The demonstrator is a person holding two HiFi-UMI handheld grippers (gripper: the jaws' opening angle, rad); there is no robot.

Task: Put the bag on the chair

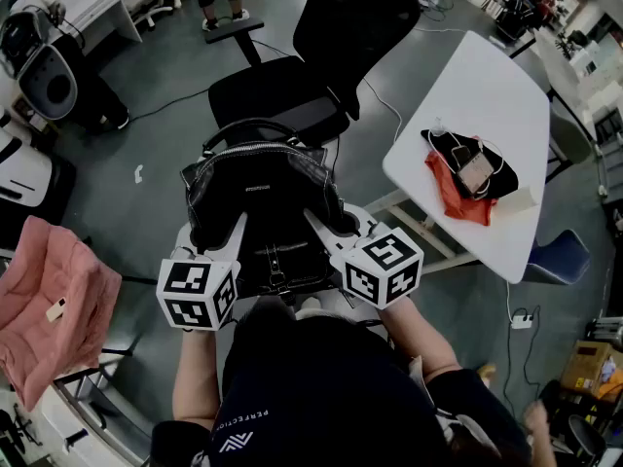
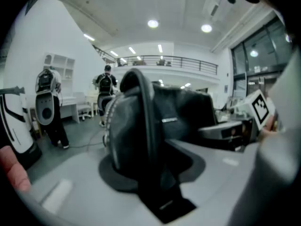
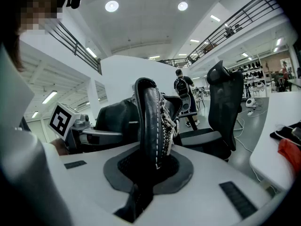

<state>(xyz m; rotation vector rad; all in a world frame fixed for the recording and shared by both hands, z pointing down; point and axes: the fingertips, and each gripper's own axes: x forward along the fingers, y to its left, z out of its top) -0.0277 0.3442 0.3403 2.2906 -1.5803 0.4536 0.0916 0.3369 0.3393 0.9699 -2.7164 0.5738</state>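
The person stands facing the black office chair (image 1: 282, 95) with the bag (image 1: 258, 188) held up in front of them, one gripper at each end. It is a black leather handbag with a silver zip along the top and its handle arching over. It hangs in the air between the person's body and the front edge of the seat, not resting on anything that I can see.

The left gripper (image 1: 234, 232) has its fingers clamped on the left end of the bag, parted only by the thick fold of leather and the strap they hold. The right gripper (image 1: 321, 227) has its fingers pinched much narrower on the opposite end, gripping the stitched edge right by the zip. Both grips look firm, and the bag sits level and upright between them.

As I judge it, the pick-up and most of the carry are done — the bag is up and already lined up with the chair. The seat lies just beyond it and lower, bare and facing the person. What is left is to move it forward over the cushion, lower it until it rests there, and open both sets of fingers. The white table (image 1: 487, 86) to the right stands well apart and should not get in the way
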